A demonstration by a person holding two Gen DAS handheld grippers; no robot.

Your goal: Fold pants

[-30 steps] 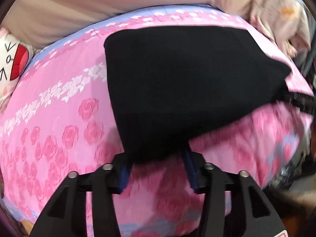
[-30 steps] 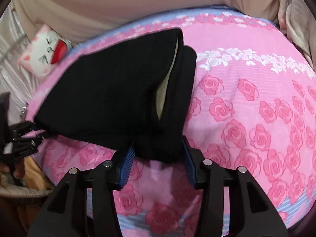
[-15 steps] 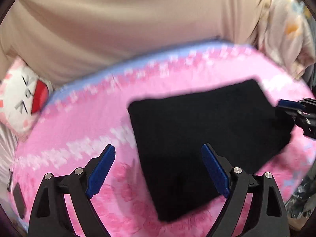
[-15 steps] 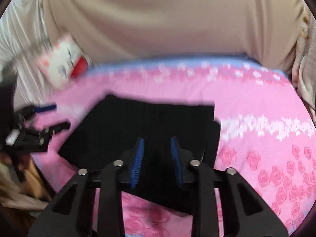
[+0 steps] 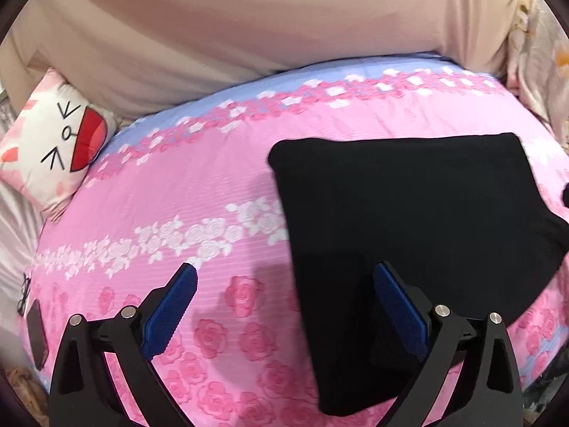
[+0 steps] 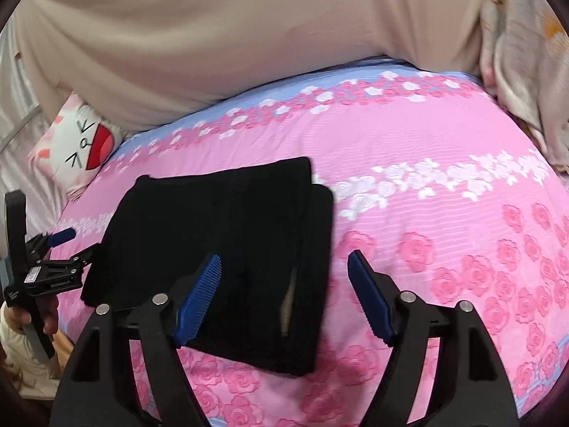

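The black pants [image 5: 409, 220] lie folded in a flat rectangle on the pink rose bedspread [image 5: 213, 192]. My left gripper [image 5: 284, 270] hovers above their near left edge. Its jaws are opening wide and its blue pads [image 5: 174, 306] touch nothing. In the right wrist view the pants [image 6: 220, 231] show stacked layers along their right side. My right gripper [image 6: 284, 258] hangs over that side, jaws opening, pads clear of the cloth. The left gripper [image 6: 76, 243] also shows at the pants' left corner, with a hand on it.
A cat-face pillow [image 5: 53, 149] leans at the bed's far left corner against a beige backdrop [image 5: 249, 28]. A floral cloth [image 6: 526, 53] hangs at the far right. A dark phone [image 5: 37, 334] and glasses [image 5: 23, 291] lie near the bed's left edge.
Both grippers let go of the pants' near edge and drew back and up. The left jaws spread wide; the right narrowed, then widened. The pants now rest flat on the bed.
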